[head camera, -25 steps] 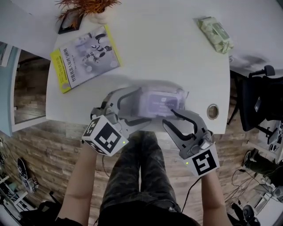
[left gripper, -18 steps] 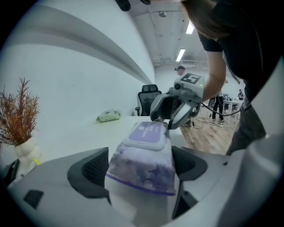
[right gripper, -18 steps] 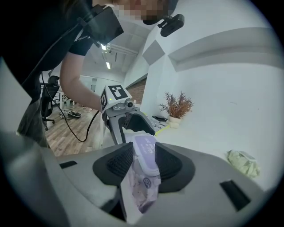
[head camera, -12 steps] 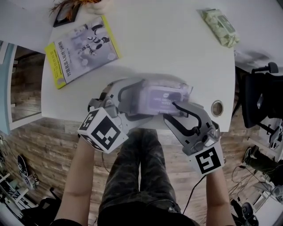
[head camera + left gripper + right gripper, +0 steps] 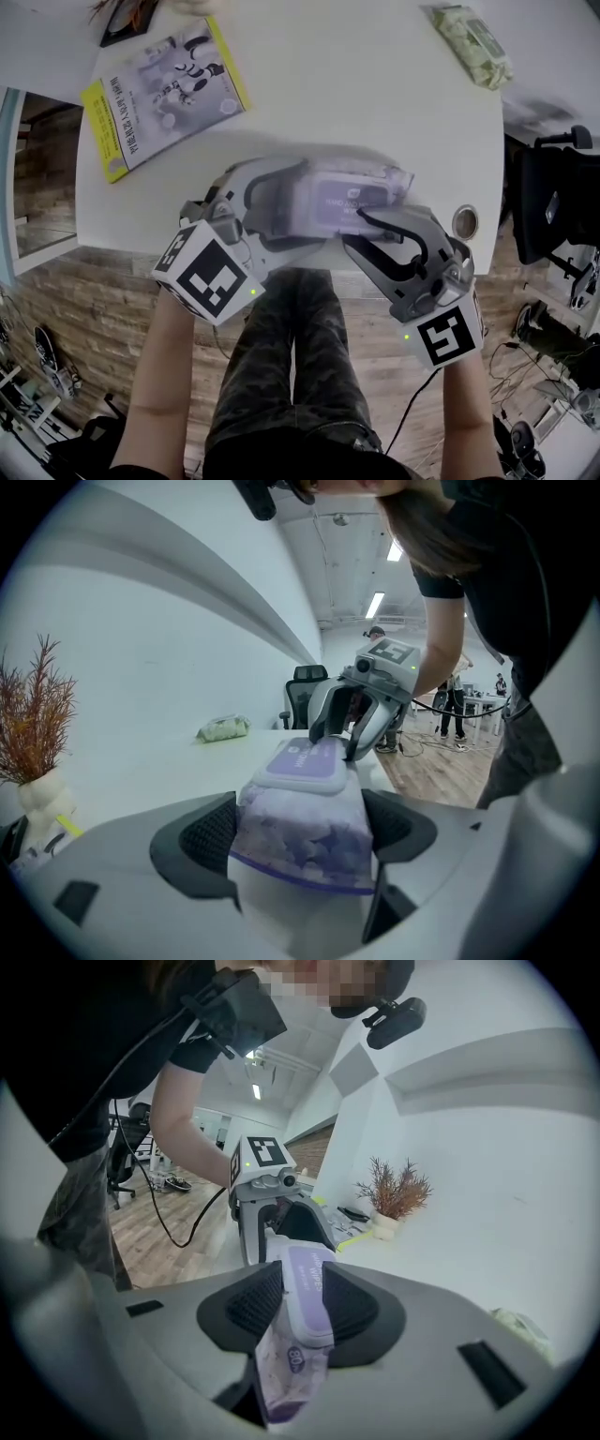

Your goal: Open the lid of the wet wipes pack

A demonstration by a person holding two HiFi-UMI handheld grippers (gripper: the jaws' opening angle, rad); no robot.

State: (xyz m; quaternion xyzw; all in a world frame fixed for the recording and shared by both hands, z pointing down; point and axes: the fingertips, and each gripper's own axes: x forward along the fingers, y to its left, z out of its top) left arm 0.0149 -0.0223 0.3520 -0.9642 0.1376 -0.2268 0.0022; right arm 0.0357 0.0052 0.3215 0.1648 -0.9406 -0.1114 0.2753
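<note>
A purple wet wipes pack (image 5: 361, 192) with a pale hard lid (image 5: 300, 761) is held over the white table's (image 5: 328, 94) near edge. My left gripper (image 5: 309, 208) is shut on the pack's left end, and in the left gripper view both pads (image 5: 211, 832) press the soft wrapper (image 5: 305, 841). My right gripper (image 5: 352, 231) straddles the right end, its jaws having just been closing slightly. In the right gripper view, the lid (image 5: 309, 1288) sits between the dark pads (image 5: 253, 1302), which touch it on both sides. The lid lies flat and closed.
A booklet with a yellow edge (image 5: 164, 89) lies at the table's far left. A green wipes pack (image 5: 473, 56) lies at the far right. A round cable hole (image 5: 464, 223) is near the right gripper. A dried plant (image 5: 37, 724) stands at the back, and a black office chair (image 5: 553, 206) stands to the right.
The right gripper has moved in from just off the pack's near right corner onto its lid end and rolled a little. The left gripper has kept its hold on the pack.
</note>
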